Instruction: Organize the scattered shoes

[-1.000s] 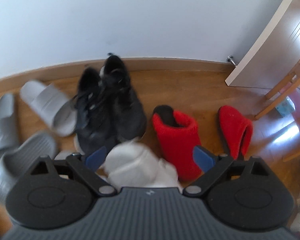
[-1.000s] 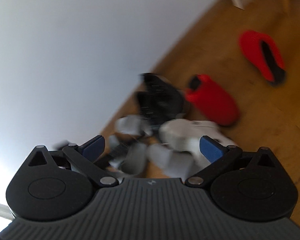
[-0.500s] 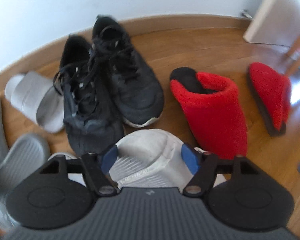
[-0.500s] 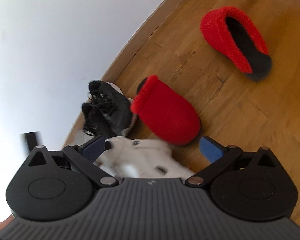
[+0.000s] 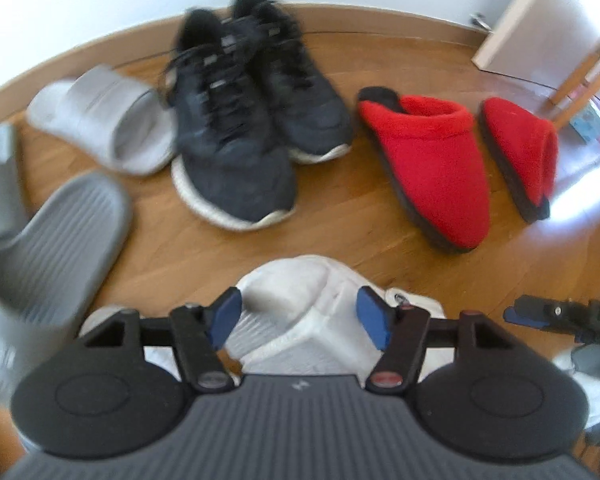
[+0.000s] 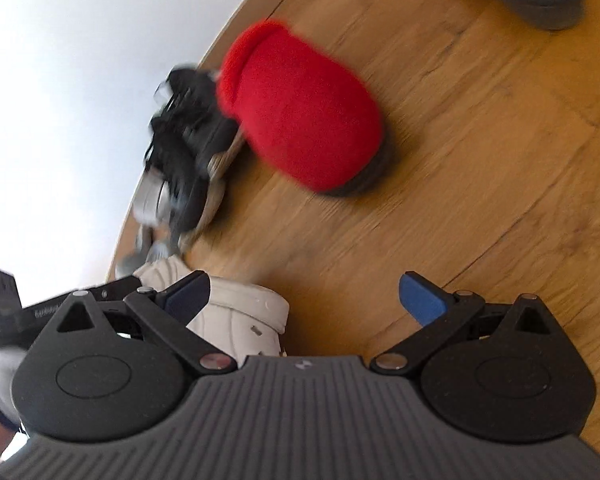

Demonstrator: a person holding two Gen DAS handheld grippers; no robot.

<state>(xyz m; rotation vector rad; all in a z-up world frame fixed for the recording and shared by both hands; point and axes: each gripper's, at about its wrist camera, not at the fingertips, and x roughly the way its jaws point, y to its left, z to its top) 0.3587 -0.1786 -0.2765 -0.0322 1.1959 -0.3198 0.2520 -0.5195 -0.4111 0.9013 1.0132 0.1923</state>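
A white shoe (image 5: 296, 292) lies on the wood floor between the blue pads of my left gripper (image 5: 299, 318). The jaws are closing and both pads touch the shoe's sides. Beyond it stand a pair of black sneakers (image 5: 252, 120), toes toward me. To their right are two red slippers (image 5: 432, 164), the far one (image 5: 520, 152) tipped on its side. My right gripper (image 6: 304, 296) hangs wide open low over the floor. Its left finger overlaps a white shoe (image 6: 240, 320), with bare floor between the pads. The red slipper (image 6: 300, 112) lies ahead of it.
Grey slides lie at the left: a pale one (image 5: 108, 120) and two darker ones (image 5: 48, 248). A skirting board and white wall (image 5: 100, 0) run behind the shoes. A door (image 5: 540, 20) and wooden chair legs (image 5: 580, 72) stand at the right.
Both grippers have dropped toward the floor. The left jaws have narrowed from wide open onto the white shoe's sides. The right gripper stays wide open and has come down beside the white shoe.
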